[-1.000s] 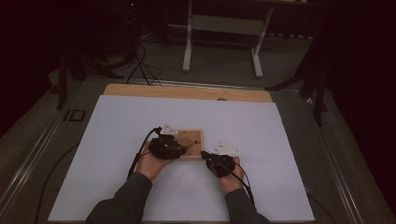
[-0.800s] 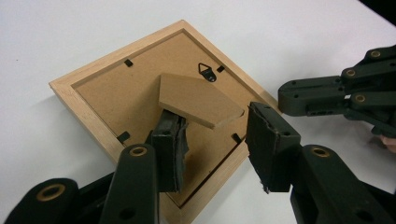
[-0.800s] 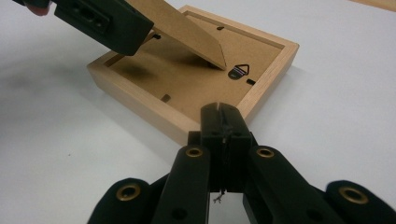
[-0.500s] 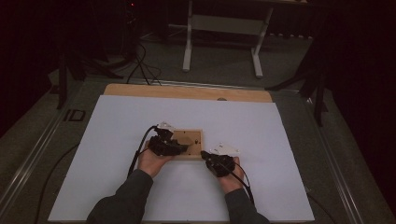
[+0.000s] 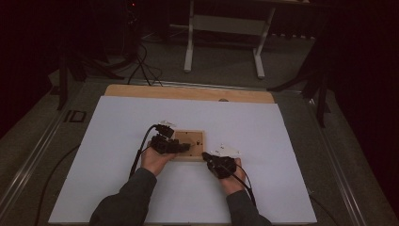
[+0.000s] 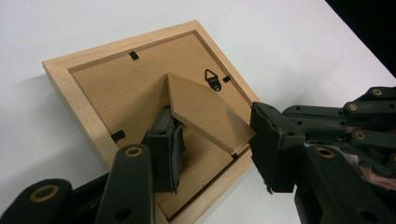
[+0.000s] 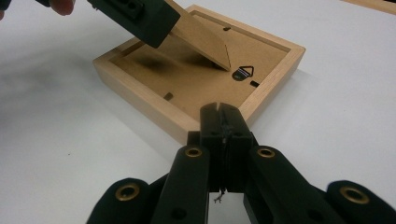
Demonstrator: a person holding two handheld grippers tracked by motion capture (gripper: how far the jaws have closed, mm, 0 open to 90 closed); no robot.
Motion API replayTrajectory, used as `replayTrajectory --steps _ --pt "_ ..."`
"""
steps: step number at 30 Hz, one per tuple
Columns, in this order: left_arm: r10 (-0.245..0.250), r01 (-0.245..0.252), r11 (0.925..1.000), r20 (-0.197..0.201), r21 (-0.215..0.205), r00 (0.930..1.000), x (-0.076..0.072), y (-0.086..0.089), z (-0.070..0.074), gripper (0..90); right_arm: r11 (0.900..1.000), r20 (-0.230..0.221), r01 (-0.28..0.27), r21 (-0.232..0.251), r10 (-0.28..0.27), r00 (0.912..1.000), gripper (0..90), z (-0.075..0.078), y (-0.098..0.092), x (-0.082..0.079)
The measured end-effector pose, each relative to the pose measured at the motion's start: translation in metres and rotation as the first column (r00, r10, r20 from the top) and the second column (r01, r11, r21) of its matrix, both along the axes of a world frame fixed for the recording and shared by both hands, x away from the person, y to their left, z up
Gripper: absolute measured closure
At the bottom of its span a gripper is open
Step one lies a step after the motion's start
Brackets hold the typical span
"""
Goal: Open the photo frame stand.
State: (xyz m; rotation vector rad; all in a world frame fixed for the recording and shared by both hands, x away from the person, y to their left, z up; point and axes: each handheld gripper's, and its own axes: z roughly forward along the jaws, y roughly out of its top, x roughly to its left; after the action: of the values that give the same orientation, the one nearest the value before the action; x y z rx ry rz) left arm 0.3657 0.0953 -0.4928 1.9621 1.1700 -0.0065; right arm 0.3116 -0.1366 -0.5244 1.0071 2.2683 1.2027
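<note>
A light wooden picture frame (image 5: 194,138) lies face down on the white table top (image 5: 282,141), its brown backing (image 6: 107,88) up. The backing's stand flap (image 6: 205,112) is lifted off it at a slant. My left gripper (image 6: 217,140) has one jaw against each side edge of the flap and holds it raised; in the high view the left gripper (image 5: 184,147) is over the frame's near left part. My right gripper (image 7: 224,122) is shut with nothing in it, its tips against the frame's near corner (image 7: 219,109). The right gripper (image 5: 205,155) sits just right of the frame.
A small metal hanger (image 6: 212,79) is fixed to the backing near the flap's hinge. The table's bare wooden strip (image 5: 188,92) runs along the far edge. Beyond it are floor cables (image 5: 141,61) and a white stand's legs (image 5: 190,44). A person's sleeves (image 5: 127,202) come in from the bottom.
</note>
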Motion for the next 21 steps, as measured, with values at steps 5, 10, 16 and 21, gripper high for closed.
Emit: replayTrajectory --steps 5,10,16,21 --pt "0.011 -0.012 0.9995 -0.021 -0.028 0.9997 0.0031 0.001 -0.0009 54.8 1.0 0.0 -0.001 -0.001 0.001 1.0 88.9 0.0 0.0002 -0.0001" --pt "0.018 -0.019 0.9995 -0.029 -0.025 0.9994 0.0045 0.0003 -0.0008 54.7 1.0 0.0 -0.002 -0.001 0.002 1.0 88.9 0.0 0.0004 -0.0001" --pt "0.015 -0.016 0.9997 -0.036 -0.019 0.9992 0.0056 -0.0007 -0.0002 58.7 1.0 0.001 -0.003 -0.002 0.003 1.0 88.8 0.0 0.0009 -0.0003" --pt "0.027 -0.028 0.9992 -0.045 -0.027 0.9986 0.0066 -0.002 -0.0002 63.7 1.0 0.002 -0.006 0.0 0.006 1.0 88.6 -0.0002 0.0016 -0.0005"
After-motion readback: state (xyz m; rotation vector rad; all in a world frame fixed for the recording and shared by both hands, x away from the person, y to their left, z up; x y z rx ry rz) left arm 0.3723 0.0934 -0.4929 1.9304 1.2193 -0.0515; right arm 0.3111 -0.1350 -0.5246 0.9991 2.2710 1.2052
